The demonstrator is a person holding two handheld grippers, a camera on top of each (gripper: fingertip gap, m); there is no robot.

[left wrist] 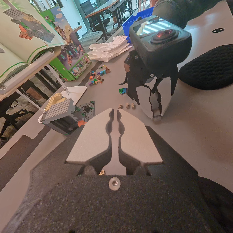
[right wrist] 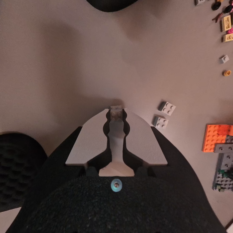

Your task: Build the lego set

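My right gripper [right wrist: 116, 111] pinches a small grey four-stud brick [right wrist: 116, 117] (tip-down on the table); left gripper [left wrist: 115, 111] nearly closed, empty.

A small light-grey brick [right wrist: 116, 115], four studs on top, sits clamped between the tips of the right gripper [right wrist: 116, 114], its lower end touching the grey table [right wrist: 75, 63]. Two matching grey bricks [right wrist: 163, 116] lie loose just to its right. The left gripper [left wrist: 115, 111], jaws nearly together on nothing, hangs over the table just short of three tan bricks [left wrist: 127, 105], beside a grey-and-tan block build [left wrist: 60, 113] standing to its left.
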